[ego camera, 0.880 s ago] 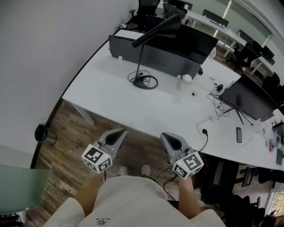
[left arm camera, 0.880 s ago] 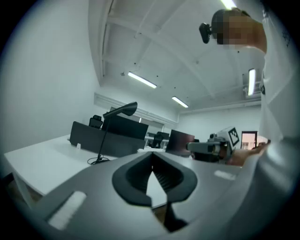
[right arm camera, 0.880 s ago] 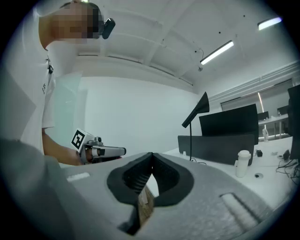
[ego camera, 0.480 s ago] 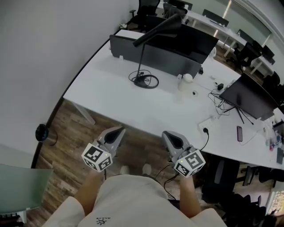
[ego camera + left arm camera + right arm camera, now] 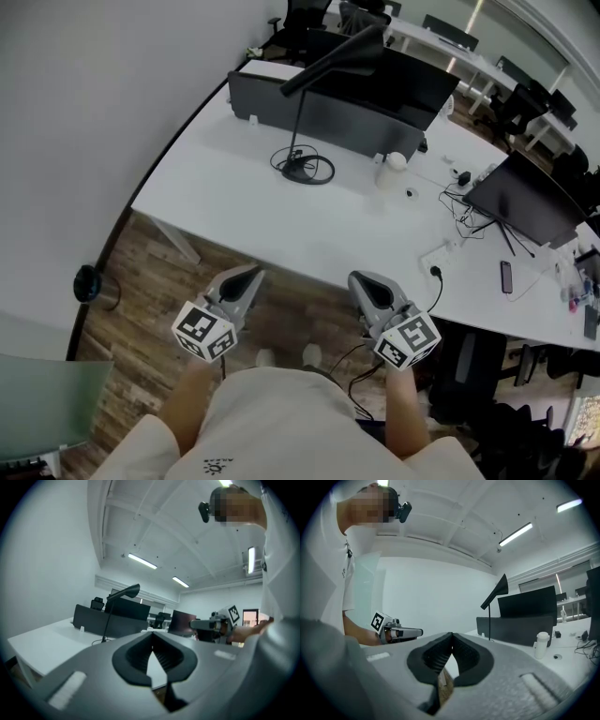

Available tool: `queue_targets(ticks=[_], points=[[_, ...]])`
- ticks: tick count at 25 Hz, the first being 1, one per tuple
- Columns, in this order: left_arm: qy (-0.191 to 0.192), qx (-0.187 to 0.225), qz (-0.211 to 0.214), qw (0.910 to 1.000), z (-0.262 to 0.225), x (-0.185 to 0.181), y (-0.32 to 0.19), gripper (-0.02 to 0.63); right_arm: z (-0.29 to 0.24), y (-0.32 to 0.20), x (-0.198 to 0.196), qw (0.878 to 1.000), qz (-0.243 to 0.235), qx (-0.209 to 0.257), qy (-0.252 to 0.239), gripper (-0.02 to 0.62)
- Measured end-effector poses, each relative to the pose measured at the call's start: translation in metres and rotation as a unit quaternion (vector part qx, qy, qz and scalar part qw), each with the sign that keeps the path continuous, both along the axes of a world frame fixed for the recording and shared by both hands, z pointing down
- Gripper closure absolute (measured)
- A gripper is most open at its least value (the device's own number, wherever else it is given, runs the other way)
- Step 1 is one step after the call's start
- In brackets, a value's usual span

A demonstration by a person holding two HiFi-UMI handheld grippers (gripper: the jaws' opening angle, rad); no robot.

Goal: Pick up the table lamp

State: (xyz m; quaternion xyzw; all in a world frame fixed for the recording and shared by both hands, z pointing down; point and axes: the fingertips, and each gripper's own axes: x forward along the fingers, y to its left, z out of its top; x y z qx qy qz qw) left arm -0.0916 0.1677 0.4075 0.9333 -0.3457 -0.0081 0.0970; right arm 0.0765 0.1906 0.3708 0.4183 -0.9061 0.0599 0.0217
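– What is seen furthest left?

– The left gripper (image 5: 251,275) is held level above the wooden floor (image 5: 159,272), short of the edge of the white table (image 5: 225,202). In the left gripper view its jaws are pressed together at the tips, and nothing is caught between them.

– Where is the table lamp found?

– The table lamp (image 5: 333,64) is stood on the table, well apart from both grippers, with its base just in front of a dark divider panel (image 5: 272,101). A cable (image 5: 323,173) is looped around the base. The thin stem is upright and the long head is tilted up toward the right. It is touched by neither gripper.

– And the other gripper?

– The right gripper (image 5: 362,279) is held level beside the left one, also short of the table edge. Its jaws are closed against each other, with nothing pinched.

– Is any container to be noted?

– A small white container (image 5: 385,176) is set on the table, near the lamp's base on its right. It is capped, so what is inside cannot be told. Further right a dark monitor (image 5: 525,202) is stood, and a phone (image 5: 505,278) is laid flat near it.
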Motion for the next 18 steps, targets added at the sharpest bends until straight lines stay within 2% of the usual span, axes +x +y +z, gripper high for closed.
queue_targets(ticks=[12,18], points=[[0.011,-0.004,0.015,0.9998,0.001,-0.024,-0.007,0.614,-0.002,-0.004,-0.021,1.000,0.010,-0.005,-0.016,0.595],[0.006,-0.005,0.018,0.9998,0.009,-0.045,-0.008,0.614,0.006,-0.007,-0.044,1.000,0.008,-0.012,-0.008,0.595]])
